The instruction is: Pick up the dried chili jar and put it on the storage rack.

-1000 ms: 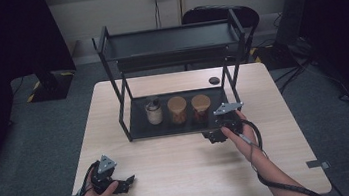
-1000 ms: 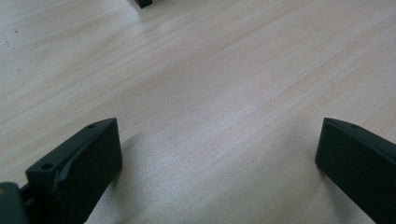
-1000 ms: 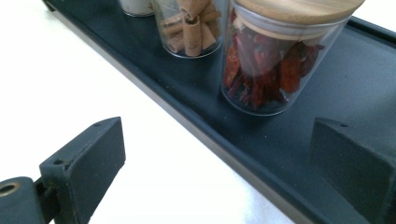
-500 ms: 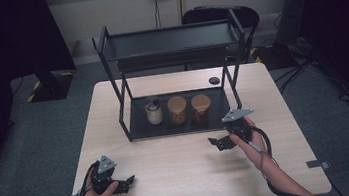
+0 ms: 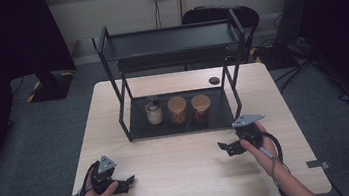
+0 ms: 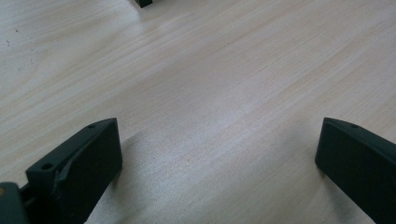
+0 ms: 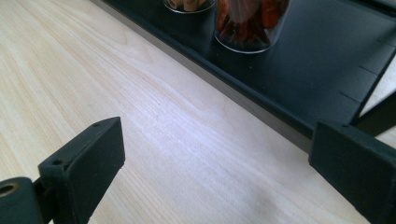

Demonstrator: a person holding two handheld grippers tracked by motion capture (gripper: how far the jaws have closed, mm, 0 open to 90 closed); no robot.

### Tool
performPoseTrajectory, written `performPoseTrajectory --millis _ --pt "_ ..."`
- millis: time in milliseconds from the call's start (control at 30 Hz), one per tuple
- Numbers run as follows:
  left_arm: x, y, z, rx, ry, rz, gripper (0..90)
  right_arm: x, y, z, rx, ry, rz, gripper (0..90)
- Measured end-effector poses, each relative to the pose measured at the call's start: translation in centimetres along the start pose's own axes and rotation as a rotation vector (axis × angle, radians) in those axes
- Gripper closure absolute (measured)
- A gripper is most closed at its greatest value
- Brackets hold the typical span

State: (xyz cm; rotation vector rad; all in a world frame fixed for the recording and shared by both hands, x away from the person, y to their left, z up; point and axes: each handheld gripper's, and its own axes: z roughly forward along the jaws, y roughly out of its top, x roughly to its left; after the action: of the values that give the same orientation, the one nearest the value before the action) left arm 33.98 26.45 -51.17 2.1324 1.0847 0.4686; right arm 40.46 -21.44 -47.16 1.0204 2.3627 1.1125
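A black two-tier rack (image 5: pixel 180 122) stands at the back middle of the wooden table (image 5: pixel 188 187). Its lower shelf holds three jars: one with white contents (image 5: pixel 153 110), a cork-lidded one (image 5: pixel 177 109) and a cork-lidded one with red contents (image 5: pixel 201 108). My right gripper (image 5: pixel 225 148) hovers over bare wood just in front of the rack's right end, open and pointing left. In the right gripper view its jaws (image 7: pixel 215 158) stand wide apart, with the red-filled jar (image 7: pixel 250 21) beyond them. My left gripper (image 5: pixel 128 181) rests open near the front left edge, nothing between its jaws (image 6: pixel 219 158).
A small black round object (image 5: pixel 214 80) lies on the table behind the rack's right leg. The rack's upper tray (image 5: pixel 170 42) overhangs the jars. A dark chair (image 5: pixel 222 14) stands behind the table. Bare wood stretches between the two grippers.
The right gripper has drawn back from the rack's front edge toward the near side and slightly right, still open and holding nothing. The left gripper has stayed put.
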Motion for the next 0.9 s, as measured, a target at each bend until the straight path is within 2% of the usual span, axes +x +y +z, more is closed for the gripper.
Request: performPoseTrajectory --millis 500,633,900 --pt "-0.2 -0.1 -0.1 -0.001 0.004 -0.005 0.1 -0.2 -1.9 -0.7 0.007 0.007 0.005 2.9" --pt "-0.2 -0.1 -0.1 -0.001 0.004 -0.005 0.1 -0.1 -2.4 -0.8 0.015 0.008 -0.008 3.1" --pt "-0.2 -0.1 -0.1 -0.002 0.004 -0.005 0.1 0.2 -3.2 -0.8 0.011 0.010 0.003 2.9"
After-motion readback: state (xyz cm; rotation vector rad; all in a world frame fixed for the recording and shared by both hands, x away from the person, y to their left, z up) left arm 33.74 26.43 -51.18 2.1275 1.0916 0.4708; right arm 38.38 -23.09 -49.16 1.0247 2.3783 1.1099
